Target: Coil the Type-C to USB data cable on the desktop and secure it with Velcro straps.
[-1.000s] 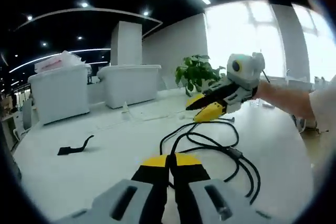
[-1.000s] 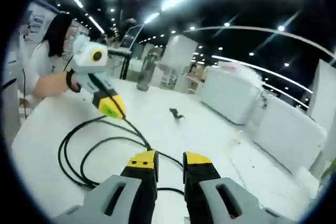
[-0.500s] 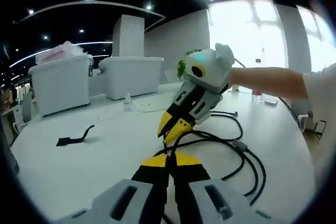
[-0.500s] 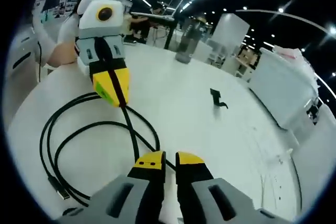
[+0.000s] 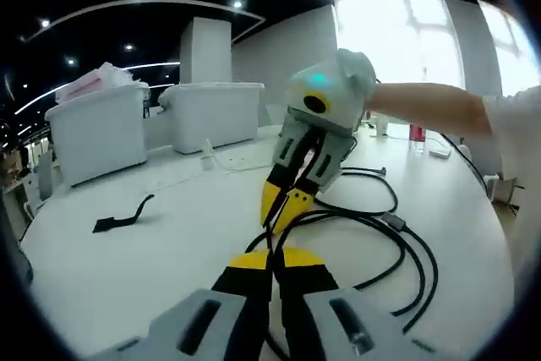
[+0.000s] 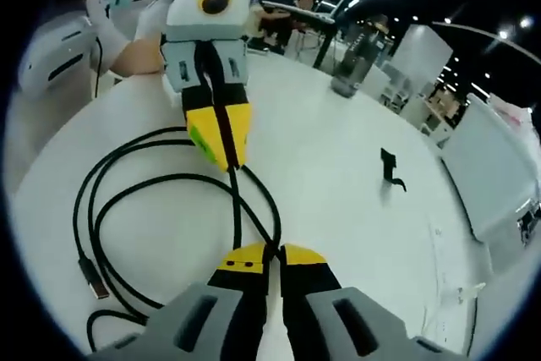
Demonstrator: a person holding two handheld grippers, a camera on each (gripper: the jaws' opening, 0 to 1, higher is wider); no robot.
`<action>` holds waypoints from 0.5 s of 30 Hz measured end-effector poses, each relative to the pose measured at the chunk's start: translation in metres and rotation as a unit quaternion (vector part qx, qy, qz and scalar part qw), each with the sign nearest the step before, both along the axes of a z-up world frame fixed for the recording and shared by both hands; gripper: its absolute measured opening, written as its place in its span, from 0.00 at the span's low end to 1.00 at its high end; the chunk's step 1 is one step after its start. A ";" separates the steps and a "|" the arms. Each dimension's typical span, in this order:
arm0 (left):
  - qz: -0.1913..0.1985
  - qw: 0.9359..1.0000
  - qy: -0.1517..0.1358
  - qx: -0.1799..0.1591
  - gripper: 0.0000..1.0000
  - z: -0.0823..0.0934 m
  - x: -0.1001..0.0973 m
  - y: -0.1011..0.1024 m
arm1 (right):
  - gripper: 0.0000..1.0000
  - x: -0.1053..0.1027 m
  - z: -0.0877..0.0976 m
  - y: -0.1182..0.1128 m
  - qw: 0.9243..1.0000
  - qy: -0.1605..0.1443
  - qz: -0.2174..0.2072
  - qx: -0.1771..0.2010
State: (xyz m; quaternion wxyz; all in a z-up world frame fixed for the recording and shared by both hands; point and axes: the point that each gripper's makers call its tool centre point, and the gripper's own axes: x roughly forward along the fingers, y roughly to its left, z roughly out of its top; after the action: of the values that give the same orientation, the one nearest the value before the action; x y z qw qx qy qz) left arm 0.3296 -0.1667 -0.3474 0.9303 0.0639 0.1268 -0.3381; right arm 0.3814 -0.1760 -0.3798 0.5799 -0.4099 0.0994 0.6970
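The black data cable (image 5: 353,213) lies in loose loops on the white desktop (image 5: 161,272). My left gripper (image 5: 272,253) is shut on a strand of it at the bottom of the left gripper view. My right gripper (image 5: 284,205) comes in from the right, tips down, just above the left jaws. In the right gripper view my right gripper (image 6: 270,251) is shut on the cable (image 6: 161,182), and the left gripper (image 6: 223,148) faces it with the cable coming out of its tips. The USB plug (image 6: 91,277) lies at the left. A black Velcro strap (image 5: 122,218) (image 6: 390,171) lies apart on the table.
Two white bins (image 5: 97,137) stand at the back of the desk, with a white cord (image 5: 224,166) in front of them. A dark bottle (image 6: 351,73) stands at the far edge. A person's forearm (image 5: 423,107) holds the right gripper.
The right gripper has swung in over the cable toward the left gripper, and its jaws have gone from open to shut on a strand. The left gripper has kept its hold.
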 end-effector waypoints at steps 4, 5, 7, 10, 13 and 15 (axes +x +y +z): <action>0.000 1.000 0.000 -0.004 0.04 0.000 -0.001 -0.001 | 0.05 0.002 -0.001 0.001 1.000 0.011 -0.001 0.000; 0.000 1.000 0.001 -0.006 0.04 0.000 0.001 0.000 | 0.05 0.001 0.000 0.001 1.000 0.007 0.006 -0.001; 0.002 1.000 0.002 -0.007 0.04 0.000 0.002 0.001 | 0.03 0.000 0.000 0.001 1.000 -0.012 0.021 -0.003; 0.013 1.000 -0.001 0.012 0.04 -0.006 0.002 0.001 | 0.02 -0.009 0.003 0.001 0.998 -0.051 0.042 -0.008; 0.013 1.000 0.000 0.006 0.04 -0.004 0.004 0.001 | 0.01 -0.015 0.011 0.005 0.997 -0.069 0.045 0.001; 0.012 1.000 -0.004 0.010 0.04 -0.003 0.004 0.001 | 0.01 -0.021 0.017 0.009 0.996 -0.070 0.045 0.007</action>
State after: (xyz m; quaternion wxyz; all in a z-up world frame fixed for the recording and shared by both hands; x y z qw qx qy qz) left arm 0.3334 -0.1655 -0.3505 0.9341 0.0728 0.1269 -0.3256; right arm 0.3604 -0.1673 -0.3629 0.5565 -0.4576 0.0349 0.6926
